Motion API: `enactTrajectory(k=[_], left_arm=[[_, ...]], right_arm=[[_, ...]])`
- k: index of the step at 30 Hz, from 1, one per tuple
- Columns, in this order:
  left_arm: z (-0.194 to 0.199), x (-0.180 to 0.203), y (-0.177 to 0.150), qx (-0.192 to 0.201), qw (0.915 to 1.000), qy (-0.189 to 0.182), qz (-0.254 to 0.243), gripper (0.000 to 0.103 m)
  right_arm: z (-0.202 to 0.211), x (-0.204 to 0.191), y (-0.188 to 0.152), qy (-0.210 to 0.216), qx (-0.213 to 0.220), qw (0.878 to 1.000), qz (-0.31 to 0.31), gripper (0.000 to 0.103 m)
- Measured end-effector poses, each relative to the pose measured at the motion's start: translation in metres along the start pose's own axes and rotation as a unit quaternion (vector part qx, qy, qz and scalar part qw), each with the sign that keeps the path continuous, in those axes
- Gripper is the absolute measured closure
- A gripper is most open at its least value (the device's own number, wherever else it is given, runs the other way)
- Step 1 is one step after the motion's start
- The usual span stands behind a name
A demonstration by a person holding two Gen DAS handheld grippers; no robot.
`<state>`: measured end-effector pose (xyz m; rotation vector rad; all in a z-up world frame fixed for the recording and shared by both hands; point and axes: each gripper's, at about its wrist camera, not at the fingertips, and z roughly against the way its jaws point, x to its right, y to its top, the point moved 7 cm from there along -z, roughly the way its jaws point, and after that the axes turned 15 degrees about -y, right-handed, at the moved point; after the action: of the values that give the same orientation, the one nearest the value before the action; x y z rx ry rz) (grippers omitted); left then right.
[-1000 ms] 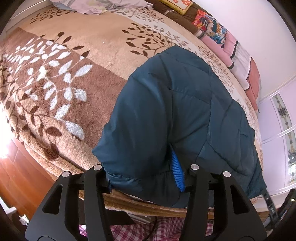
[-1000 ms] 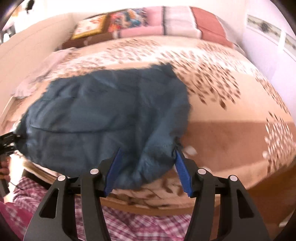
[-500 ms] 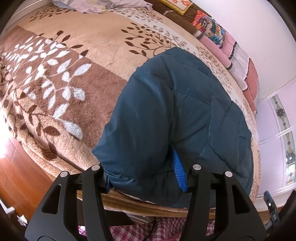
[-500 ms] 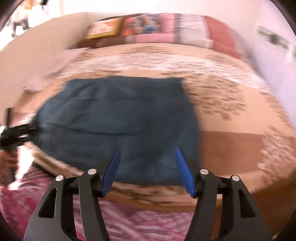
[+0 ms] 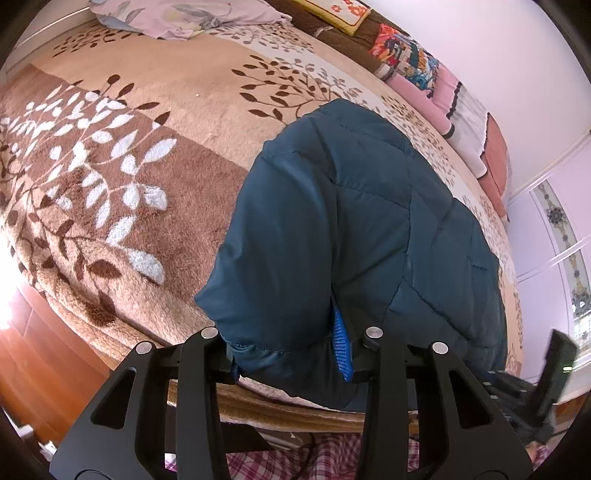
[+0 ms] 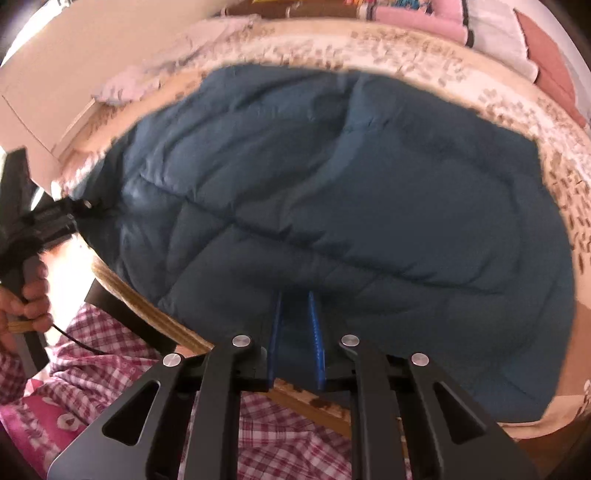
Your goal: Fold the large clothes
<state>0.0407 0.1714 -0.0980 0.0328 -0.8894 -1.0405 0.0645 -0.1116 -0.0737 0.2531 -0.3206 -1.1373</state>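
A dark teal quilted jacket [image 5: 362, 229] lies spread on the bed, its near edge at the bed's front edge. It fills the right wrist view [image 6: 332, 192]. My left gripper [image 5: 288, 332] holds a thick bunched corner of the jacket between its wide-set blue pads [image 5: 340, 343]. My right gripper [image 6: 295, 332] has its blue pads close together, pinched on the jacket's near hem at the bed edge. The left gripper also shows at the far left in the right wrist view [image 6: 74, 210], clamped on the jacket's corner.
The bed has a brown and beige leaf-patterned blanket [image 5: 110, 166]. Pillows [image 5: 454, 99] line the head of the bed. A lilac cloth [image 5: 177, 14] lies at the far side. The wooden bed frame [image 6: 155, 314] runs under the jacket. A checked pink garment [image 6: 110, 362] is below.
My right gripper has moved left along the jacket's near edge and closed its pads from wide open onto the hem. The left gripper has kept its hold.
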Motion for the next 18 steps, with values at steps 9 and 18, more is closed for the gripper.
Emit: enactTrajectory(k=[9, 18], left_arm=[[-0.004, 0.005, -0.004, -0.006, 1.0000, 0.006, -0.004, 0.066], [-0.007, 0.008, -0.003, -0.008, 0.9997, 0.019, -0.012, 0.066]], right_arm=[[-0.037, -0.010, -0.003, -0.022, -0.020, 1.000, 0.007, 0.086], [-0.048, -0.015, -0.002, -0.022, -0.008, 1.000, -0.002, 0.087]])
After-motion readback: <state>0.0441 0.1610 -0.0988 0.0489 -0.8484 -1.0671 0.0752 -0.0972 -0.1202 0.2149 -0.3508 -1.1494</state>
